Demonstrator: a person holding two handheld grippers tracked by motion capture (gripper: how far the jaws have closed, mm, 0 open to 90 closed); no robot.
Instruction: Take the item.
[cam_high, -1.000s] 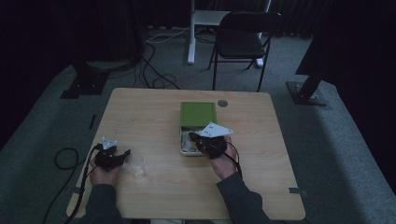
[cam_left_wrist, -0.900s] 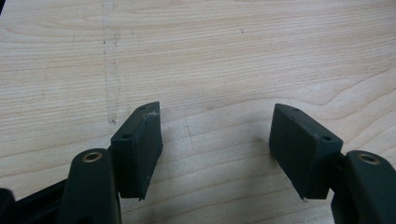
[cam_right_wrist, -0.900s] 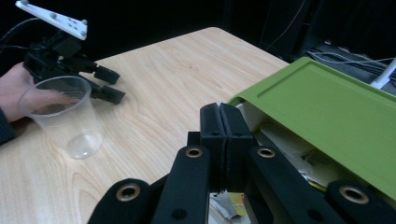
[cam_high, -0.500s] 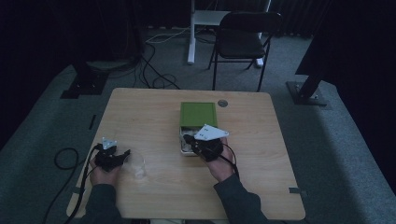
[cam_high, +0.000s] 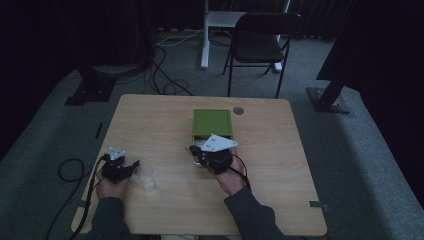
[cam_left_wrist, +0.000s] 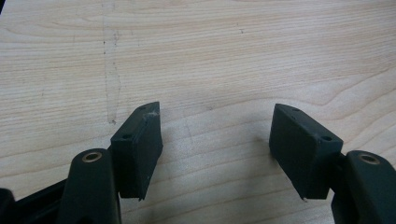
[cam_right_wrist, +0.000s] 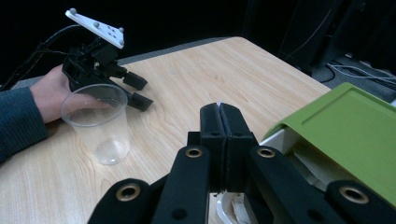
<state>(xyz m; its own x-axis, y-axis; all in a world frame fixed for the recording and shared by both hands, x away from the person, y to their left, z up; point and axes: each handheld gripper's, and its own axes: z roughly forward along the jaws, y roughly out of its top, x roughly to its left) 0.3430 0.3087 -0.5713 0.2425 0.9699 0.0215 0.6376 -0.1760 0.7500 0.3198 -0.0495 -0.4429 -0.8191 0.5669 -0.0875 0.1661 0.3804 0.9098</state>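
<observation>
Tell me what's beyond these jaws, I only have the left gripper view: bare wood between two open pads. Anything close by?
Observer: A clear plastic cup stands upright on the table, just beside the left gripper, not between its jaws.
Operator: And the right gripper?
Observer: The right gripper has its jaws pressed together; I can't make out anything between them.
Operator: Where is it working?
Observer: At the near end of a white box with a green lid, mid-table. The lid sits slid back, so the box's near end is uncovered.
Operator: Contents?
Observer: Something white under the lid's edge; too dim to identify.
</observation>
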